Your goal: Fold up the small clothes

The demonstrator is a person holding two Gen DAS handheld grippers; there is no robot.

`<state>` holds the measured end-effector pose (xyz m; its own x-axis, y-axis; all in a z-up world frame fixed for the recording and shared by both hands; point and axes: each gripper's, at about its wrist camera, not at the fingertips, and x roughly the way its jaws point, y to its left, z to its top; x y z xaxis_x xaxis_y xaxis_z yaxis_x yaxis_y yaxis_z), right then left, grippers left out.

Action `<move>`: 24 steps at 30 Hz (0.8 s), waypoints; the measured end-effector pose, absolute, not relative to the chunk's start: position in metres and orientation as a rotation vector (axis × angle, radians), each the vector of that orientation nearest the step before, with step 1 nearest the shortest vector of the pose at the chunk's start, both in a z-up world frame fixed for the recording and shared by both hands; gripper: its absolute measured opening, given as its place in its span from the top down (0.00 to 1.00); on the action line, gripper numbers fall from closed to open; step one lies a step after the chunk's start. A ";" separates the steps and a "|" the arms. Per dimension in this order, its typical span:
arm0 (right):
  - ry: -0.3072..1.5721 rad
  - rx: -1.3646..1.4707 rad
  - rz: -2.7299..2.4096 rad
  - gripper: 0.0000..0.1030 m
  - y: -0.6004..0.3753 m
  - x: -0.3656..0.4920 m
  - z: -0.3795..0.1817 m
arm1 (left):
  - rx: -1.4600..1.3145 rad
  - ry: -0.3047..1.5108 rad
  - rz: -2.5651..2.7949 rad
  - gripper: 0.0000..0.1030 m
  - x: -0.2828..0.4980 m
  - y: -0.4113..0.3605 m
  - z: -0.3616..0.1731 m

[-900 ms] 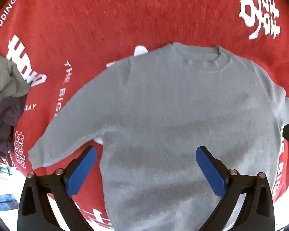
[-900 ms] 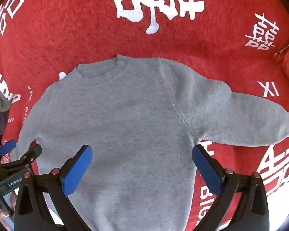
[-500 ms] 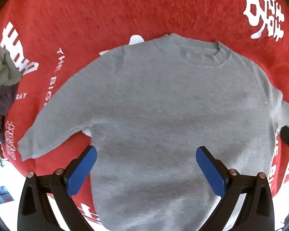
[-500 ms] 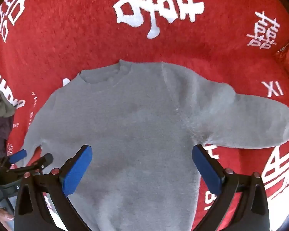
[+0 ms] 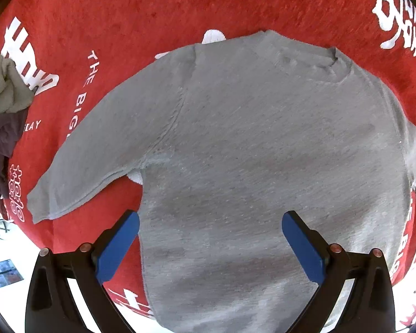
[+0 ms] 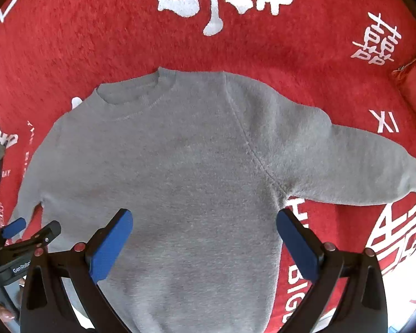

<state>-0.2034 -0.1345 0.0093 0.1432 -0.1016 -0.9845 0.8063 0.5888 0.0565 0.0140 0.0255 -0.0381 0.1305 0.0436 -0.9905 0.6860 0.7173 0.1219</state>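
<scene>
A red blanket (image 6: 69,41) printed with white characters and lettering filled nearly the whole frame in both views. On it a grey sweater (image 6: 194,166) lay flat and face up, collar toward the top, filling the centre; one sleeve ran out to the right edge in the right wrist view, the other slanted to the lower left in the left wrist view. A heap of crumpled clothes (image 5: 5,111) sat at the left edge. The left gripper (image 5: 210,238) hung over the sweater's lower body, jaws wide apart and empty. The right gripper (image 6: 203,236) did likewise, also spread wide, gripping nothing.
</scene>
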 end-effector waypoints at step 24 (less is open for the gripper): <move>1.285 0.667 -0.729 0.00 -0.130 -0.203 0.006 | 0.660 1.400 -0.482 0.00 0.019 0.019 -0.035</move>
